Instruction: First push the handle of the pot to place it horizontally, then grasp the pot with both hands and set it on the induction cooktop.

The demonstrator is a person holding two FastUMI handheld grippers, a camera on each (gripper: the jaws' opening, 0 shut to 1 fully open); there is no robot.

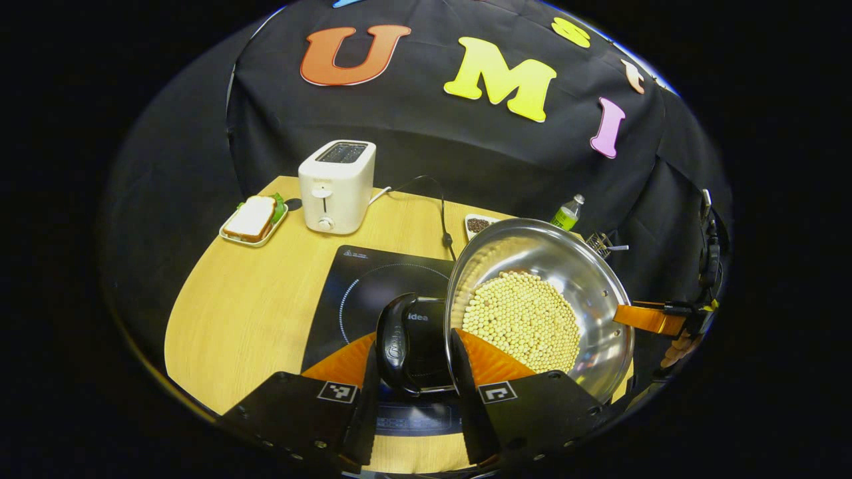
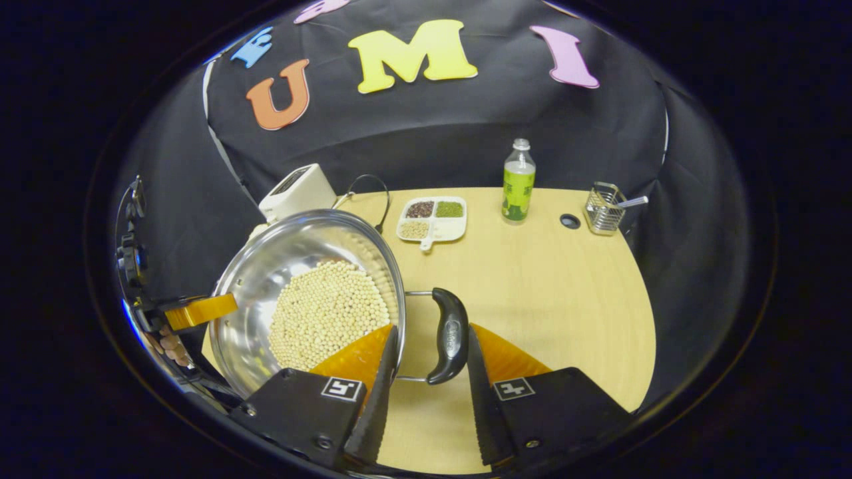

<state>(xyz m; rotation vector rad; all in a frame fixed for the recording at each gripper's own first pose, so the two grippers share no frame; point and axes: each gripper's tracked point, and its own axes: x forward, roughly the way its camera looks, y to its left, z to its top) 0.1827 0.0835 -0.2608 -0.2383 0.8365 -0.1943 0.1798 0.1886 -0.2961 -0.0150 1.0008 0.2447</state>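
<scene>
The shiny steel pot of pale beans hangs tilted above the black induction cooktop, each hand-held gripper pinching a black side handle at 6 o'clock, probably for balance.

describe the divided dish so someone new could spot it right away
Start at the wooden table and go to its back edge, between the white toaster and the green-labelled bottle. The divided dish lies flat there, behind the steel pot: white, with separate compartments of dark, green and pale grains.
</scene>
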